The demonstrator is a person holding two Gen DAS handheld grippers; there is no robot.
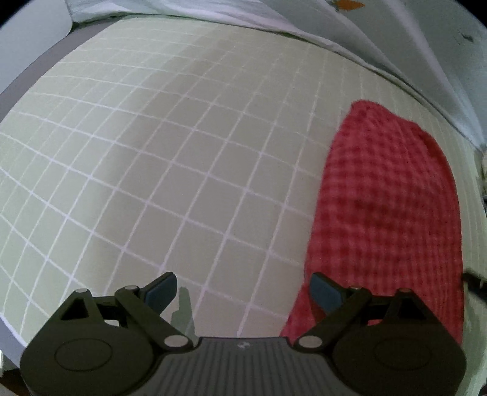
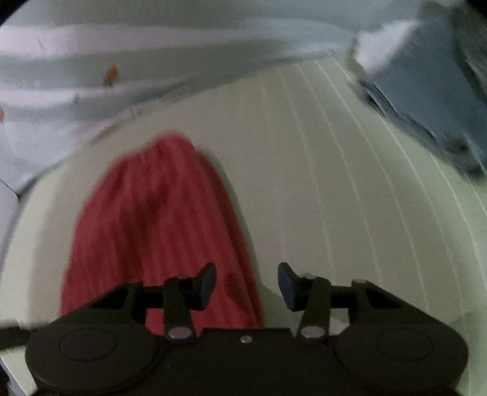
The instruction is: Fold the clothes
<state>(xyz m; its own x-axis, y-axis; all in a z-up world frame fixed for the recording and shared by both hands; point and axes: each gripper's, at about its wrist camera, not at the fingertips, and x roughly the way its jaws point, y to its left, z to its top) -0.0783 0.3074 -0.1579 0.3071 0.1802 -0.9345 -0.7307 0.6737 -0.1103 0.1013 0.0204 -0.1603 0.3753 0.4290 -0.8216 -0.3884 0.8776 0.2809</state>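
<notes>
A red checked cloth lies folded into a long narrow strip on a pale green mat with a white grid. In the left wrist view it lies at the right. My left gripper is open and empty; its right finger is over the cloth's left edge. In the right wrist view, which is blurred, the cloth lies left of centre. My right gripper is open and empty, straddling the cloth's right edge low down.
A white sheet or bedding with small orange prints lies beyond the mat's far edge. A blue-grey box-like thing stands at the mat's far right corner in the right wrist view.
</notes>
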